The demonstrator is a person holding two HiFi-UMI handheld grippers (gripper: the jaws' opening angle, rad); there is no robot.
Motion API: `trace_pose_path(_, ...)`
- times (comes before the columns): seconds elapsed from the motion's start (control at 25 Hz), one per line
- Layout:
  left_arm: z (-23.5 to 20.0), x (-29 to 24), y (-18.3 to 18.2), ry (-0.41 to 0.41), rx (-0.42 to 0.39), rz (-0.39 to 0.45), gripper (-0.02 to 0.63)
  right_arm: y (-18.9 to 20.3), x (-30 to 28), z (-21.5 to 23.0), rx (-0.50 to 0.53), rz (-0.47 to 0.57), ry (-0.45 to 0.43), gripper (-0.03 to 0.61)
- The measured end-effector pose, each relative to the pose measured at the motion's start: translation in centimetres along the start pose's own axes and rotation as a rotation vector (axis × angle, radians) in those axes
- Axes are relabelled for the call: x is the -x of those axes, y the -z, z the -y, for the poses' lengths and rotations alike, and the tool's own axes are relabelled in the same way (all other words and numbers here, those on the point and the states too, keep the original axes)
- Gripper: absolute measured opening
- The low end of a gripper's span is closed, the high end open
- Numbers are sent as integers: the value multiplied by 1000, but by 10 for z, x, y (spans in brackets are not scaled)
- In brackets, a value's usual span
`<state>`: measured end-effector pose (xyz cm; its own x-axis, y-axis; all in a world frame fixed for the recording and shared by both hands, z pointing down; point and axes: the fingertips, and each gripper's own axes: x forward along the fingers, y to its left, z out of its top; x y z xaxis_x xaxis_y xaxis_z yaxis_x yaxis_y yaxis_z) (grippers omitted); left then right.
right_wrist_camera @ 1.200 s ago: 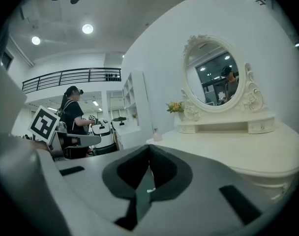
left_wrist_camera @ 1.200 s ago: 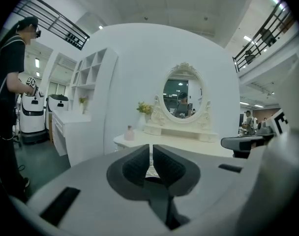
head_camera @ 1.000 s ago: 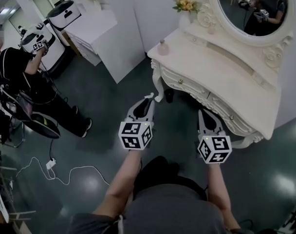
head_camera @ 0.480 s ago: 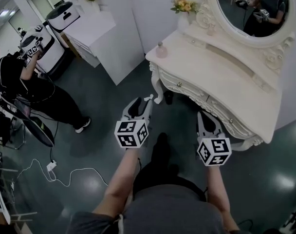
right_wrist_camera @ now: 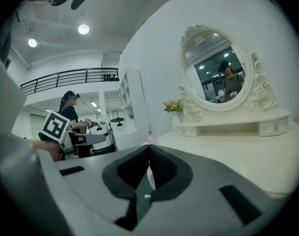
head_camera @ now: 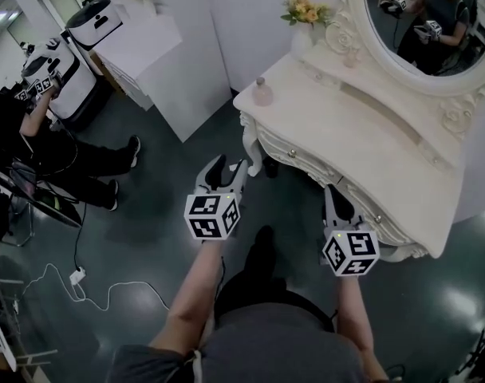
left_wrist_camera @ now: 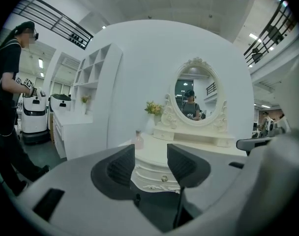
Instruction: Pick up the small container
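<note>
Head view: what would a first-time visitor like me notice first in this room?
An ornate white dressing table fills the right side, its oval mirror reflecting the person. A small pink bottle stands alone at its left corner. Below, the left gripper is opening its empty jaws; the right gripper is shut.

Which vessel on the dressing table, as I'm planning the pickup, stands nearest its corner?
The small pink container, right at the corner of the dressing table; the white vase of yellow flowers stands farther back, by the mirror.
</note>
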<state>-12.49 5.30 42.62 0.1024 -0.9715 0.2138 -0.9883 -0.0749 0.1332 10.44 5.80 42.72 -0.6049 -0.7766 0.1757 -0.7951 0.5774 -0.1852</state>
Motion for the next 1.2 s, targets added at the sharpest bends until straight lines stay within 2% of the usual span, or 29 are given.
trace_pose_path(0.64, -59, -135, -21, 44, 11, -49, 212, -28, -134, 32, -15, -36, 44, 3)
trace_pose_path(0.84, -69, -170, -26, 68, -18, -63, 212, -32, -164, 42, -18, -42, 73, 3)
trace_pose_path(1.2, -75, -217, -27, 132, -18, -93, 212, -41, -197, 51, -28, -41, 122, 3)
